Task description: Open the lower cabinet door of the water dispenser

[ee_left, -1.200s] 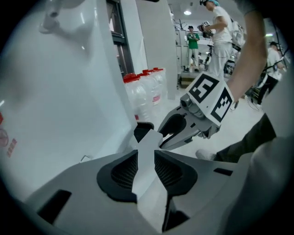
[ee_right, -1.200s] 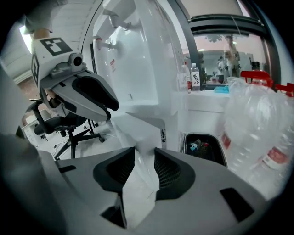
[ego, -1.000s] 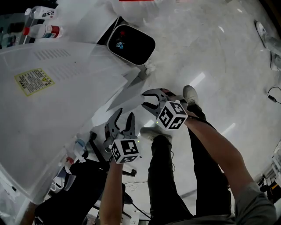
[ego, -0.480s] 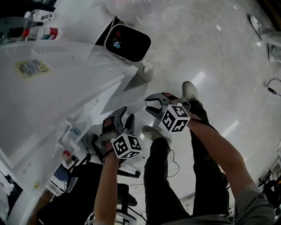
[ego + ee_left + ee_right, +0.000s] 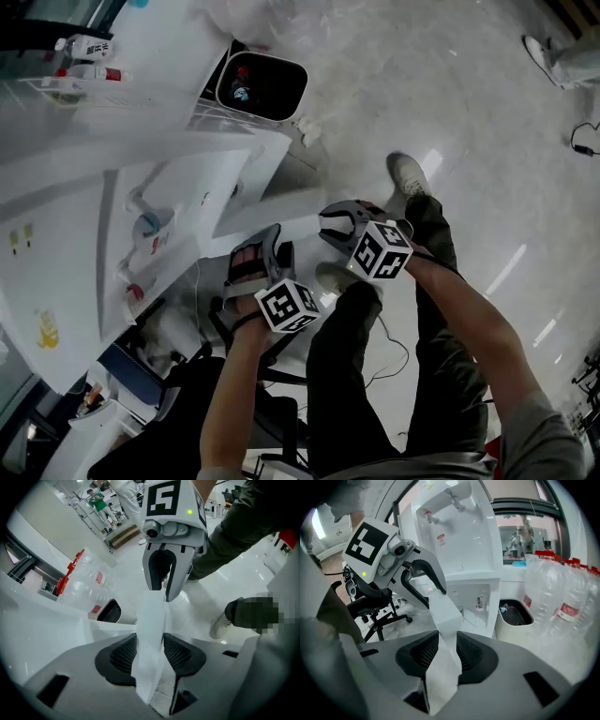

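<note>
Lower cabinet door (image 5: 272, 225): free edge pinched in the right tongs (image 5: 446, 654), just tightened, yet loose between the left tongs (image 5: 150, 653), just spread wide; panel already swung out from the water dispenser (image 5: 192, 178). Likely to slip that lone pinch and swing back shut if tugged sideways.

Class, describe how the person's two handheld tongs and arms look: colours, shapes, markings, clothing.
Both left tongs and right tongs have grey curved jaws with black ribbed pads. Each carries a white cube with black square markers and a small green light. The forearms are bare; a grey sleeve shows on the right arm.
</note>
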A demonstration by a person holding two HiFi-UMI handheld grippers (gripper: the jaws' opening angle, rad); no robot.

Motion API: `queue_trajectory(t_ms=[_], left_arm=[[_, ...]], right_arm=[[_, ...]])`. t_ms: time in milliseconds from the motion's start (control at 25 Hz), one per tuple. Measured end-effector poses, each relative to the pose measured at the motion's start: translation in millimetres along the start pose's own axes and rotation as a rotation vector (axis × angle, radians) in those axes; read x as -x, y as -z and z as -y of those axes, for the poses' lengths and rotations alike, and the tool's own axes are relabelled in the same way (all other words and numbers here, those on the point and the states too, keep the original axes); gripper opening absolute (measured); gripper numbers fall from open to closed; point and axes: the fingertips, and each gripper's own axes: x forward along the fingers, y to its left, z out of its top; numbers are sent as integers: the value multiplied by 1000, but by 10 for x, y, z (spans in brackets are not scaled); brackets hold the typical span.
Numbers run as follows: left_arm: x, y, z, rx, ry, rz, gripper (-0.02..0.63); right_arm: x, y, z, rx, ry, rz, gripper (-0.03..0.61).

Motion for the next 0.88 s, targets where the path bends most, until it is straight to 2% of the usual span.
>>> queue_trajectory(t_ms=[200, 360, 560, 760, 880], left_arm=[[98, 36, 270, -93, -19, 19, 175], [184, 117, 447, -168, -21, 10, 175], [288, 247, 694, -258, -24, -18, 175], [387, 423, 995, -306, 41, -87, 173], [413, 488, 1049, -311, -3, -115, 173]], right_arm=[[198, 40, -284, -103, 28, 35, 123], [474, -22, -390, -299, 69, 136, 123], [700, -37, -570, -481, 49, 245, 123], [838, 41, -825, -522, 26, 279, 121], [935, 90, -1024, -517, 5, 291, 118]])
